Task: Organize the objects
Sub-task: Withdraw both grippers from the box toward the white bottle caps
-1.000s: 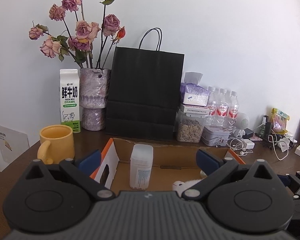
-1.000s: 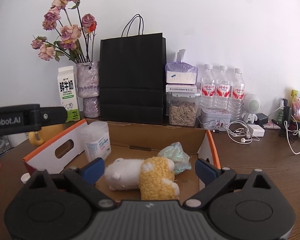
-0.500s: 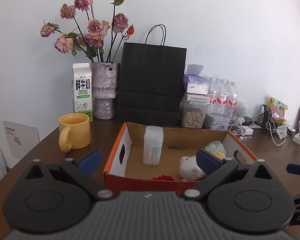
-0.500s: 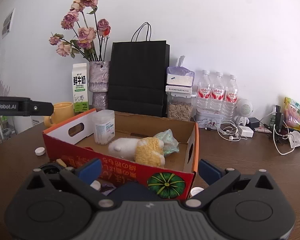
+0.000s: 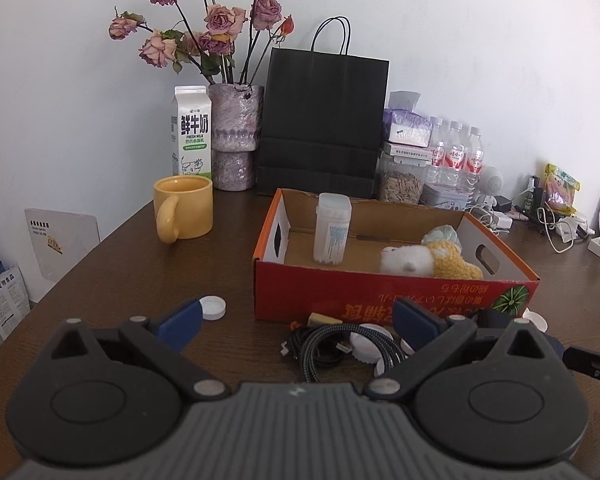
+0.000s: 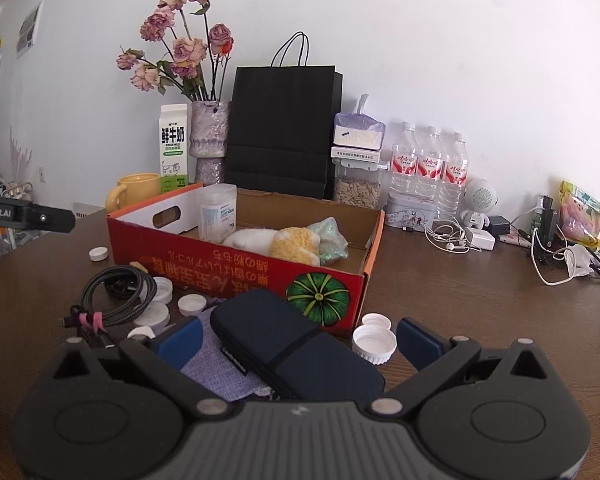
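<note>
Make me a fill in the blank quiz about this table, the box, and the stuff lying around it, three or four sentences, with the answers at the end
1. The mug standing left of the cardboard box is ____ in colour.
2. The picture printed on the box's red front wall shows a ____.
3. The stuffed toy lies ____ the box.
4. The dark pouch between the fingers of the right gripper rests on the ____, in front of the box.

Missing words: yellow; pumpkin; inside; table

Purple cloth (image 6: 228, 364) mostly hidden under navy pouch (image 6: 296, 350).
</note>
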Action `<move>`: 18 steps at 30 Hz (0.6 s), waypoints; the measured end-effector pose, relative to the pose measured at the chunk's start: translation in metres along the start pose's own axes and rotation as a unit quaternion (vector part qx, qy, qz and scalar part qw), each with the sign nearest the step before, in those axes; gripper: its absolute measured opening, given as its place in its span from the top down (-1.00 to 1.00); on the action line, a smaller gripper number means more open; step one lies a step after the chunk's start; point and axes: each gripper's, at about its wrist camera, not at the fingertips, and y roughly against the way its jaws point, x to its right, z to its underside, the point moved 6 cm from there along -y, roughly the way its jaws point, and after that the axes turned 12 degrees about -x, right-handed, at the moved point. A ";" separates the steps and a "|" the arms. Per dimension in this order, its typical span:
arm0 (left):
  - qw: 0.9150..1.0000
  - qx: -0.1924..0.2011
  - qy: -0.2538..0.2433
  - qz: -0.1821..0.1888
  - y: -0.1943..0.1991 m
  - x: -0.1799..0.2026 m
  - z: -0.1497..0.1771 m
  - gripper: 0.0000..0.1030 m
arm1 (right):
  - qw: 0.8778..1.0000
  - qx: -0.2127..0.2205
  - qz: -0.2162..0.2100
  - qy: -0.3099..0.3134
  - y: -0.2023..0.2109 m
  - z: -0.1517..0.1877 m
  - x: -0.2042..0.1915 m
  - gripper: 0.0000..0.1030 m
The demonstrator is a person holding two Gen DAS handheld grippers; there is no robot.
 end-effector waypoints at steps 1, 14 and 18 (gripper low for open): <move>1.000 -0.003 0.000 0.001 0.001 -0.001 0.003 -1.00 | 1.000 -0.002 0.001 0.001 0.002 0.003 0.001 -1.00; 0.999 -0.035 0.013 -0.001 0.002 -0.007 0.026 -1.00 | 0.999 -0.031 -0.013 -0.018 -0.009 0.017 0.018 -1.00; 0.999 -0.036 0.013 -0.002 0.000 -0.008 0.025 -1.00 | 0.999 -0.030 -0.005 -0.031 -0.014 0.016 0.025 -0.99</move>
